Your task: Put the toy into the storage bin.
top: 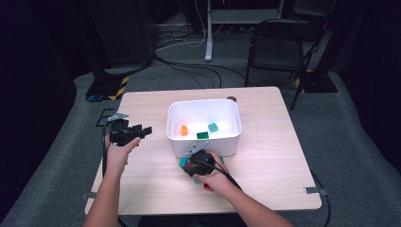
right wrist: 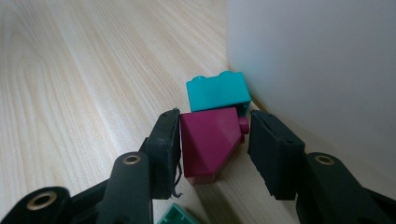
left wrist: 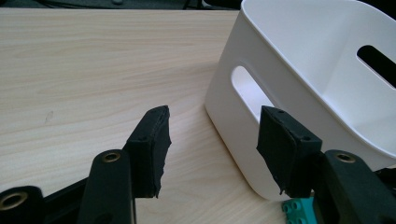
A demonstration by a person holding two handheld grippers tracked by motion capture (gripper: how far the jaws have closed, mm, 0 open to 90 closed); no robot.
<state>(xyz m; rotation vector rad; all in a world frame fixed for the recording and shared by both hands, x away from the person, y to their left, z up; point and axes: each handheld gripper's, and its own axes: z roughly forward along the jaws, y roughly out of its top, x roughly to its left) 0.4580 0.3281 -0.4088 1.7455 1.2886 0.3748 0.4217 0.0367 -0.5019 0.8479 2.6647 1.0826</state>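
A magenta sloped brick [right wrist: 208, 140] lies on the wooden table between the jaws of my right gripper [right wrist: 215, 144]. The left pad rests against it, and a small gap shows between its stud and the right pad. A teal brick [right wrist: 217, 91] lies just beyond it, against the white bin's wall [right wrist: 317, 60]. In the high view my right gripper [top: 189, 165] is at the bin's near side, with the teal brick [top: 183, 162] at its tip. My left gripper [left wrist: 212, 140] stands open and empty beside the bin's handle slot, left of the bin [top: 203, 104].
Inside the bin lie an orange brick [top: 184, 130], a green brick [top: 202, 135] and a teal brick [top: 213, 127]. A green brick's corner [right wrist: 177, 217] sits under my right gripper. A red piece [top: 207, 187] peeks from under the right hand. A folding chair [top: 279, 47] stands beyond the table.
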